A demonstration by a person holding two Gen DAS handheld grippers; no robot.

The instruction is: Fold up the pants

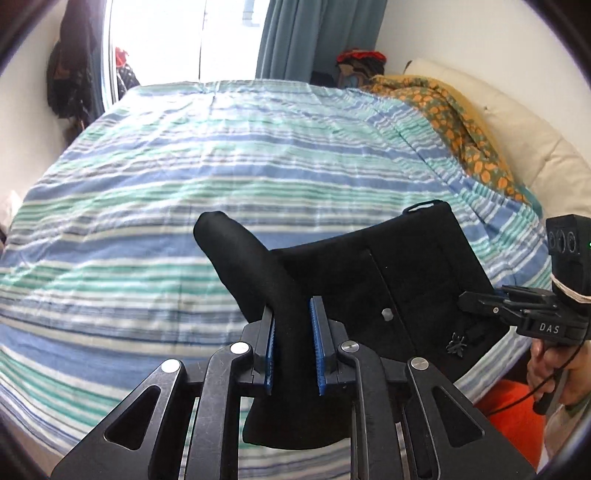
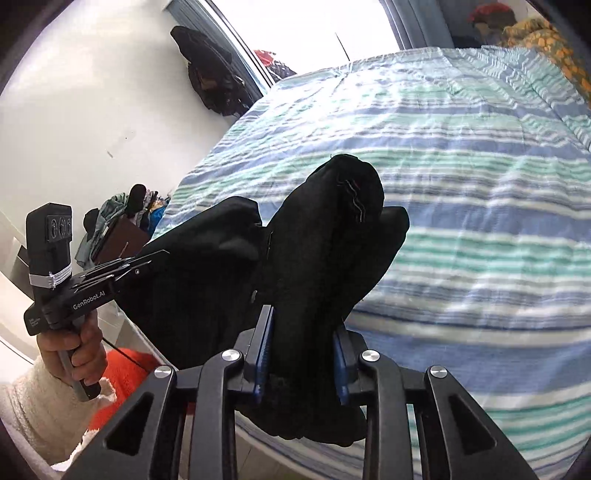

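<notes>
**Both ends pinched, pants off the bed**

Left gripper (image 1: 295,347) clamped on a bunched fold of the black pants (image 1: 406,273) — rest of the fabric stretching off to its right, above the striped bedspread (image 1: 184,166). Right gripper (image 2: 303,354) squeezed tight on another thick wad, cloth bulging just ahead of its pads.

A bed with a blue, green and white striped cover (image 1: 221,155) fills the room. An orange-flowered blanket (image 1: 461,122) lies bunched beside a cream headboard (image 1: 517,133), and a blue curtain (image 1: 314,37) hangs by the bright window (image 1: 184,33). Dark clothes (image 2: 210,74) hang on the white wall.
</notes>
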